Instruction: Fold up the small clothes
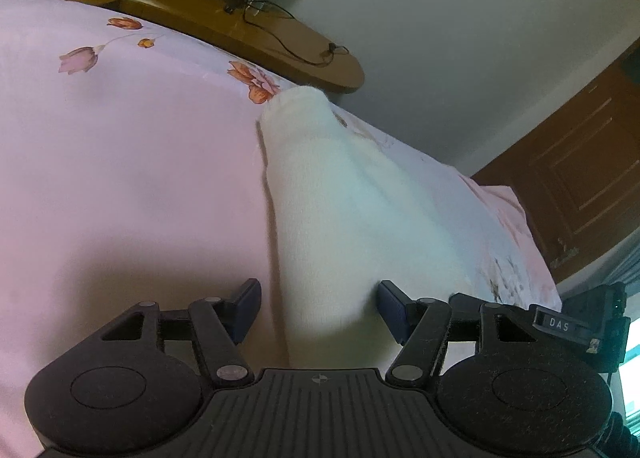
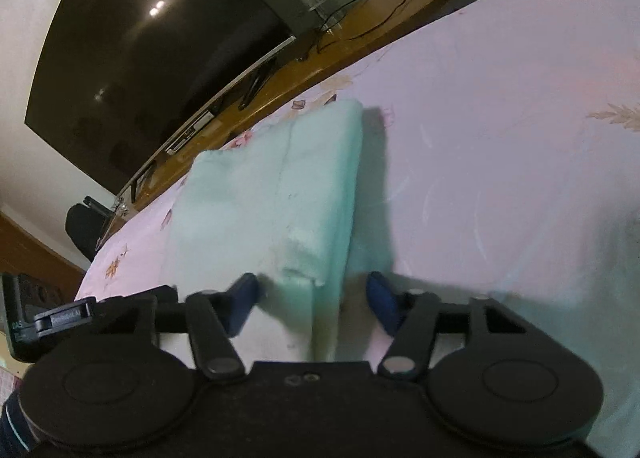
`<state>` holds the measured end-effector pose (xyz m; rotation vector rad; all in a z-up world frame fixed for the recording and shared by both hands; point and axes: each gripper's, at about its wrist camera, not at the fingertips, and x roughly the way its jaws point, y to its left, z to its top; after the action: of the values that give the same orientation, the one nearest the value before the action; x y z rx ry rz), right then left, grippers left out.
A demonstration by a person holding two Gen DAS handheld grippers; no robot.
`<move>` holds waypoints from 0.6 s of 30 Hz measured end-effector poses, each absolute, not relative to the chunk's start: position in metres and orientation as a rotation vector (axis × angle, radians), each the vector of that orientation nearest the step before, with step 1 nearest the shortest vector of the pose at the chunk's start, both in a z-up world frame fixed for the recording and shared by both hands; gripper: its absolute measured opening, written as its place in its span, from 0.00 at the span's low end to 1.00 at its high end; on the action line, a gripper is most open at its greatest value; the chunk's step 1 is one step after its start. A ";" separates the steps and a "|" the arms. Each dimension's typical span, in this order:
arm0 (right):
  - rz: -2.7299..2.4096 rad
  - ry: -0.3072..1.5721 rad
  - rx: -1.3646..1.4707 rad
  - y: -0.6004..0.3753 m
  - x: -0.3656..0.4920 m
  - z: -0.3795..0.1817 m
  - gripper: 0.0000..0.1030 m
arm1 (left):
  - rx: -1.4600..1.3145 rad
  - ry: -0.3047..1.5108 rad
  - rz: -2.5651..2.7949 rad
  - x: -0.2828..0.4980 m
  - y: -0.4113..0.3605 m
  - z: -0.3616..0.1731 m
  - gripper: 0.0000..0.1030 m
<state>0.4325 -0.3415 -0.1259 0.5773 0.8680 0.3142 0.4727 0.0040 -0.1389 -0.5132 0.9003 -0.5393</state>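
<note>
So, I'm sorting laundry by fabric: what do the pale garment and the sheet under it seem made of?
The pale garment looks like soft fleece or knit: fuzzy, matte, thick at its folded edge. The sheet looks like thin smooth woven cotton or a blend, pink with printed flowers. Neither is certain.

Home bedrm: floral bedsheet (image 1: 120, 178), TV (image 2: 152, 50) nearby.

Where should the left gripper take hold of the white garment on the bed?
Probably at the near end of the white garment, where the left gripper already straddles it with jaws apart. The cloth narrows there to a strip that fits between the pads, so come straight in along its length, over the pink sheet.
</note>
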 end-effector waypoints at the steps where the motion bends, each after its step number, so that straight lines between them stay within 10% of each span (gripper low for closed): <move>1: 0.325 0.872 0.600 -0.345 0.435 -0.128 0.53 | -0.506 0.900 -0.534 0.474 0.002 -0.139 0.62; 18: 0.326 0.808 0.442 -0.310 0.436 -0.125 0.39 | -0.356 0.878 -0.465 0.481 -0.036 -0.126 0.42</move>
<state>0.4360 -0.3104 -0.1248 0.4418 0.8078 0.3255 0.4813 -0.0363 -0.1264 -0.3558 0.8785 -0.4647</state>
